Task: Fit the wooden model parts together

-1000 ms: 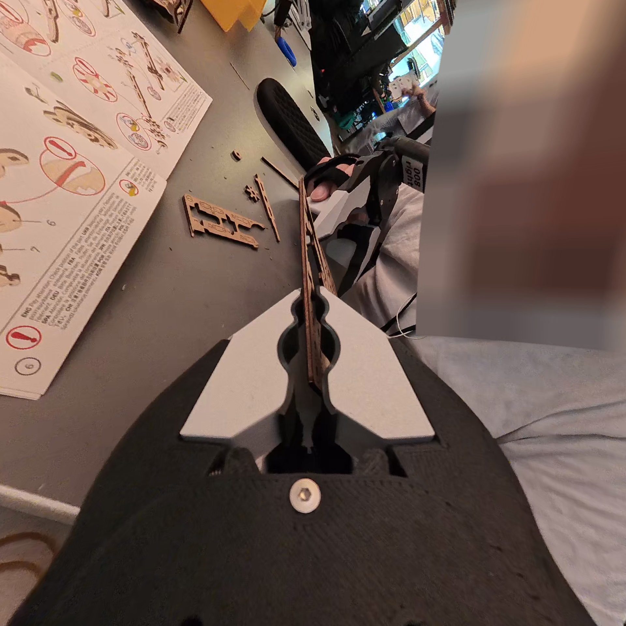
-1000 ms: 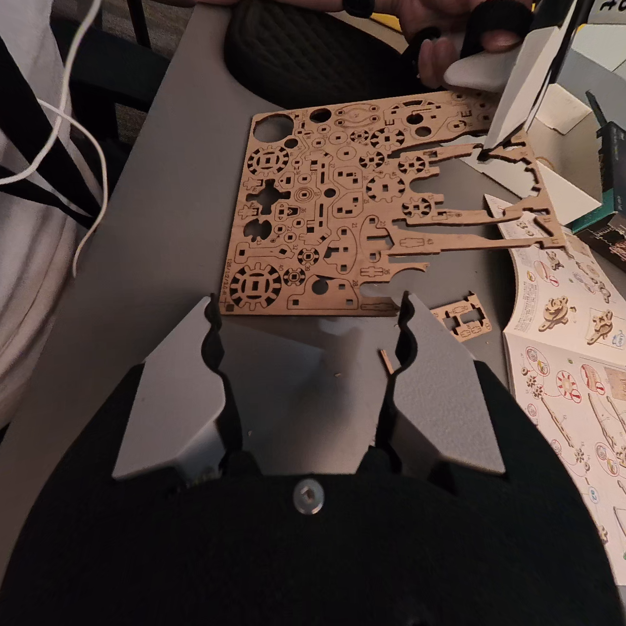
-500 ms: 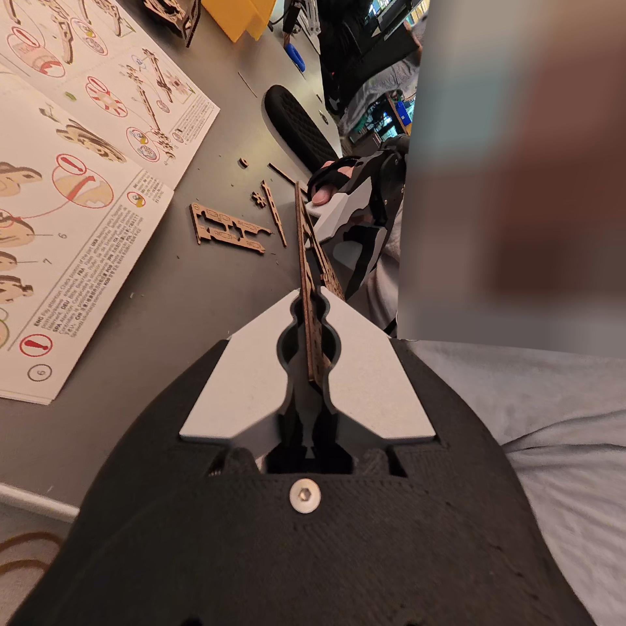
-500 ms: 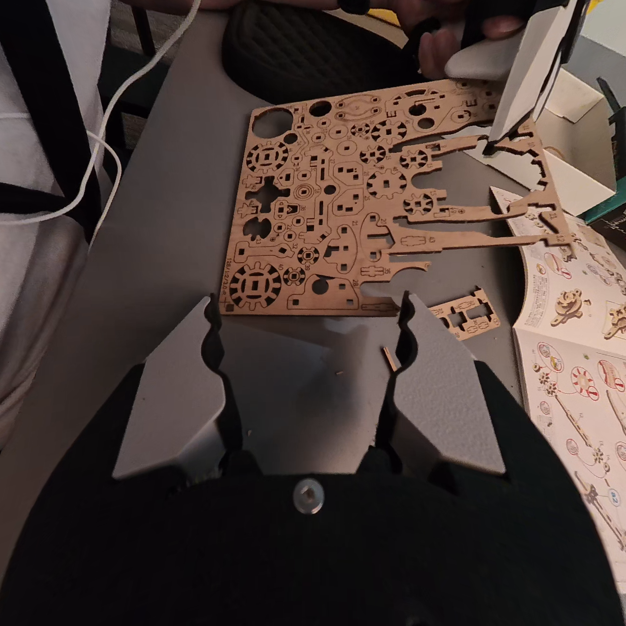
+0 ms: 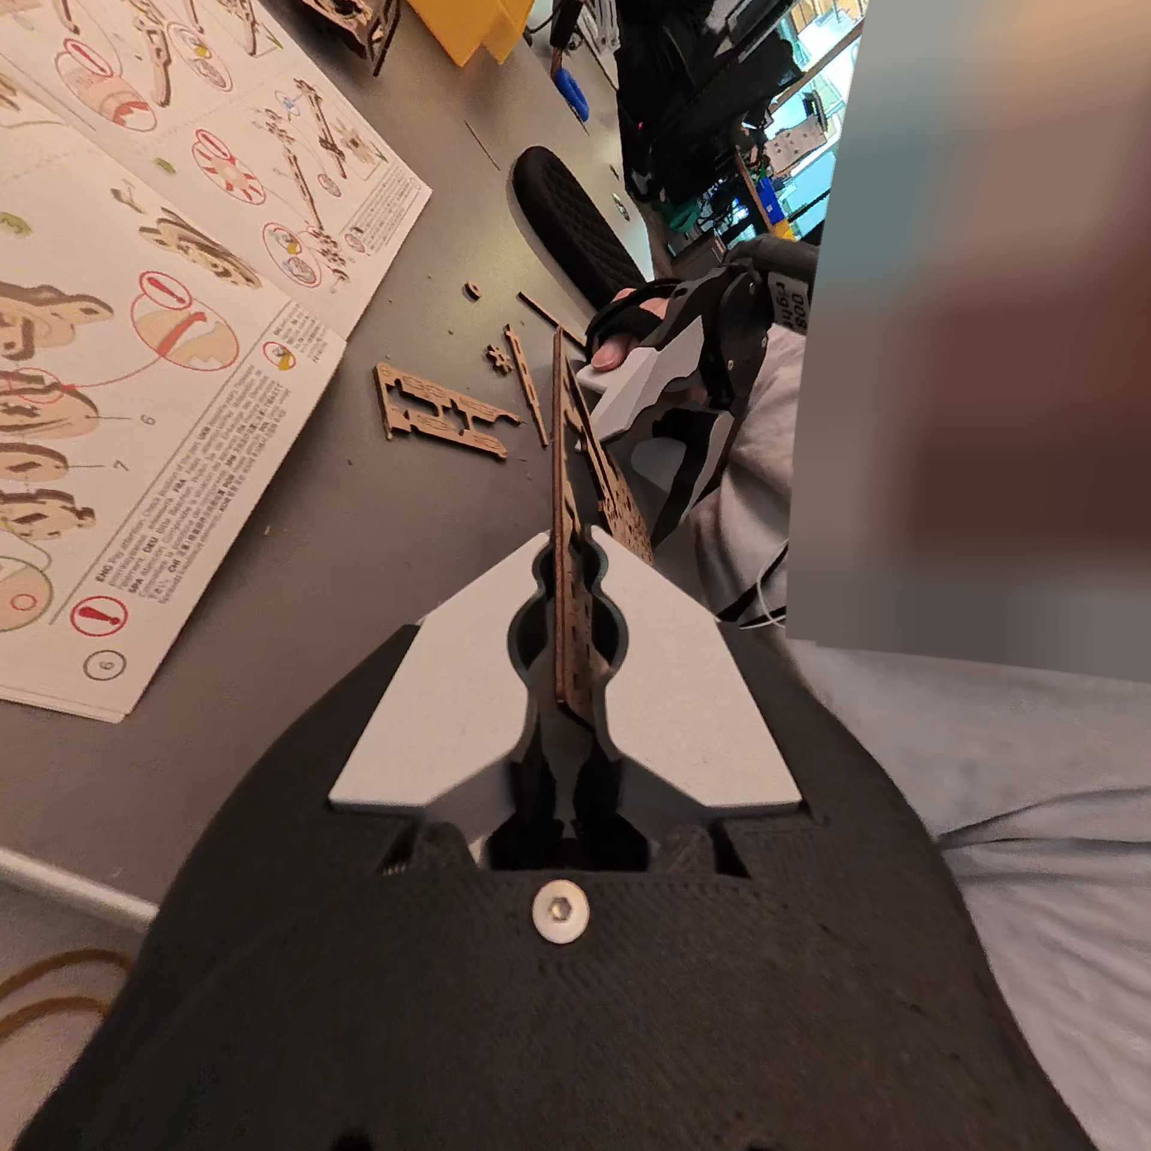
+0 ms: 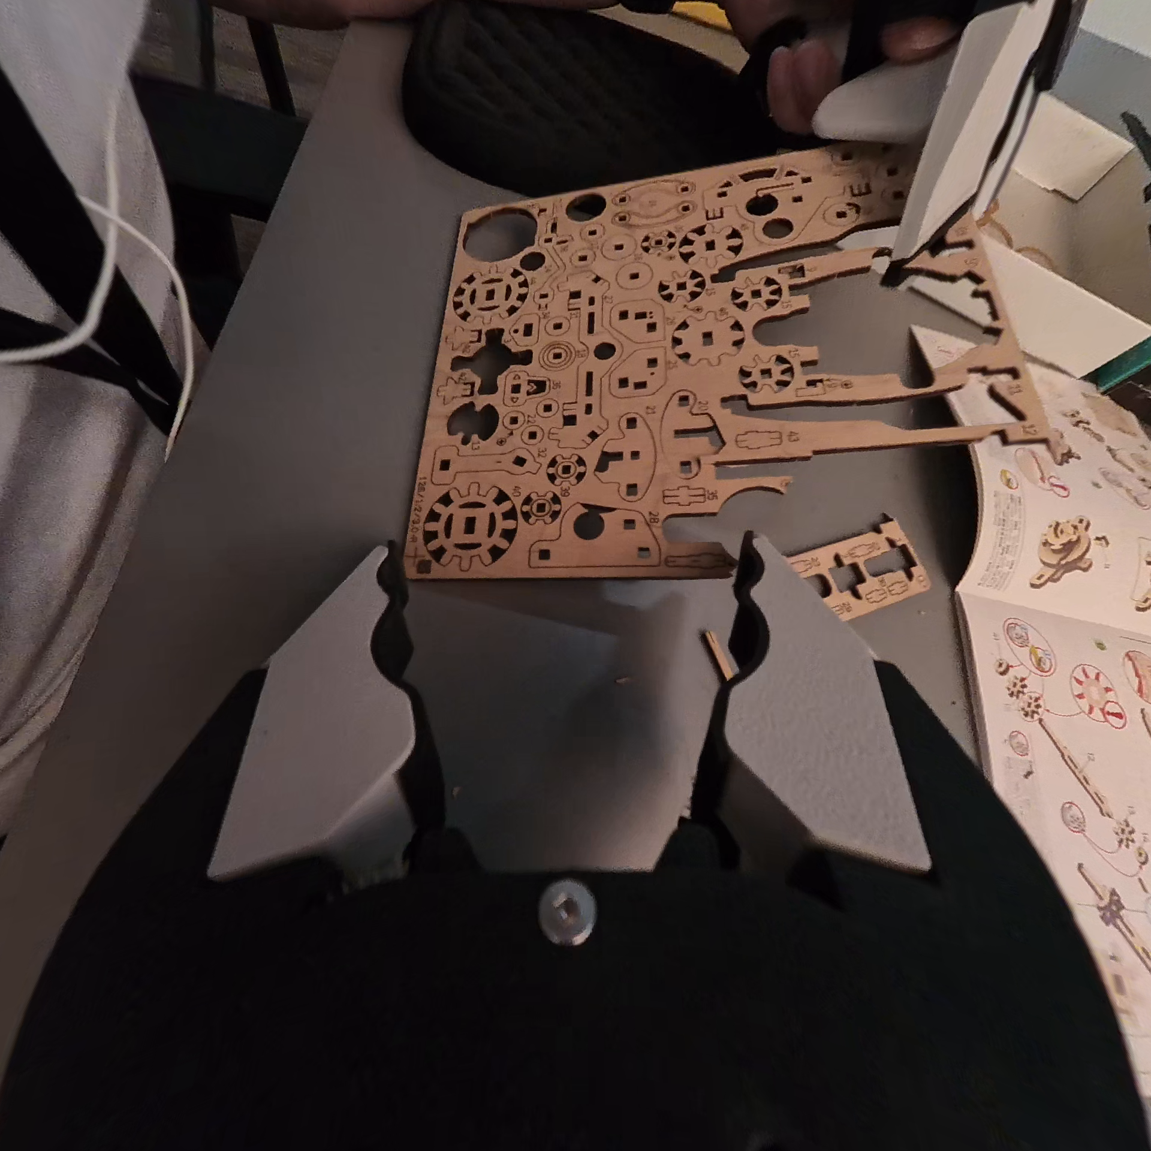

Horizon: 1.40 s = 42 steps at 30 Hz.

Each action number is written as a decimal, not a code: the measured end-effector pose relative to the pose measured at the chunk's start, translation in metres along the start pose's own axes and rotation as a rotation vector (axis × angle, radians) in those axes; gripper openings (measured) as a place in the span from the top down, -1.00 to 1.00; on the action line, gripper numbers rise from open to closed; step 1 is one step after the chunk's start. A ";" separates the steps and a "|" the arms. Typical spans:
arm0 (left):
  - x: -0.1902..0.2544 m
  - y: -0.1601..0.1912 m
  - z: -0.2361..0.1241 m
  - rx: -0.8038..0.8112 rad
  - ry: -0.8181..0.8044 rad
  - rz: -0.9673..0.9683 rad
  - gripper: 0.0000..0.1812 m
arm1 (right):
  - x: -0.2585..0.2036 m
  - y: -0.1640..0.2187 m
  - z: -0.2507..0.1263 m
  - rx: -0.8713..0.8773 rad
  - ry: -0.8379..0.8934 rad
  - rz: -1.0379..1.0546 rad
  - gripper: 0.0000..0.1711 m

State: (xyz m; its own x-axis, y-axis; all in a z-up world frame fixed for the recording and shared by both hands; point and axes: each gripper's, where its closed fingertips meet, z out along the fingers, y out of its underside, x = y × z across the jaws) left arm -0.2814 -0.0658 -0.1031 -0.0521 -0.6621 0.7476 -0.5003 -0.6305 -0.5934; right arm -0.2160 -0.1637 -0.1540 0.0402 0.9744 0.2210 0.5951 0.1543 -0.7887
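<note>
While pinched at its far right edge by the left gripper (image 6: pixel 897 265), hangs tilted above the grey table (image 6: pixel 324 349) as a thin laser-cut wooden sheet (image 6: pixel 623 398) of numbered gears and half-emptied cut-outs, just beyond the right gripper (image 6: pixel 567 560), spread empty.

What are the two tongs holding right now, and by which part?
The left tongs pinch the wooden parts sheet by its cut-out edge. The right tongs are open and hold nothing.
</note>
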 end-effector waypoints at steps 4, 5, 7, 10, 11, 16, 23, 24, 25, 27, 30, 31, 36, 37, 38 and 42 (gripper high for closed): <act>-0.002 -0.001 -0.001 0.011 0.006 -0.014 0.95 | 0.003 -0.007 -0.005 0.056 -0.043 0.095 -0.21; -0.001 -0.002 -0.002 0.014 0.005 -0.011 0.95 | 0.004 -0.011 -0.008 0.088 -0.055 0.123 -0.20; 0.001 -0.003 -0.002 0.015 0.002 -0.001 0.95 | 0.012 -0.019 -0.016 0.147 -0.057 0.177 -0.18; 0.002 -0.003 -0.002 0.017 -0.001 0.005 0.95 | 0.027 -0.027 -0.032 0.225 -0.056 0.246 0.07; 0.002 -0.003 -0.002 0.018 0.000 0.003 0.95 | 0.035 -0.030 -0.037 0.264 -0.045 0.288 0.17; 0.003 -0.004 0.000 0.022 0.008 0.007 0.96 | 0.068 -0.038 -0.044 0.360 -0.003 0.538 0.34; 0.010 -0.008 0.001 0.029 -0.002 0.044 0.96 | 0.079 -0.046 0.003 0.212 -0.116 0.876 0.17; 0.011 -0.008 0.000 0.032 -0.003 0.047 0.96 | 0.079 -0.049 0.010 0.212 -0.131 0.911 0.17; 0.012 -0.009 0.000 0.033 -0.003 0.050 0.96 | 0.078 -0.048 0.018 0.192 -0.140 0.936 0.17; 0.012 -0.009 0.001 0.034 -0.010 0.054 0.96 | 0.076 -0.045 0.031 0.142 -0.144 0.947 0.24; 0.011 -0.009 0.002 0.028 -0.022 0.055 0.96 | 0.072 -0.051 0.038 0.141 -0.171 0.968 0.38; 0.010 -0.008 0.002 0.027 -0.027 0.056 0.96 | 0.073 -0.055 0.039 0.158 -0.175 0.979 0.38; 0.012 -0.008 0.003 0.024 -0.030 0.067 0.96 | 0.068 -0.054 0.045 0.127 -0.210 0.972 0.64; 0.013 -0.009 0.002 0.026 -0.025 0.070 0.96 | 0.068 -0.057 0.044 0.148 -0.222 0.972 0.70; 0.015 -0.009 0.002 0.029 -0.018 0.073 0.96 | 0.067 -0.059 0.043 0.165 -0.235 0.978 0.73; 0.020 -0.012 0.002 0.039 -0.010 0.096 0.96 | 0.064 -0.067 0.039 0.226 -0.320 1.016 0.89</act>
State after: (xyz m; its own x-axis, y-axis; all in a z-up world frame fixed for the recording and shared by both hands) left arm -0.2747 -0.0724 -0.0823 -0.0891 -0.7243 0.6837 -0.4595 -0.5791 -0.6734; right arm -0.2845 -0.1054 -0.1089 0.1996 0.6558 -0.7280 0.2391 -0.7531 -0.6129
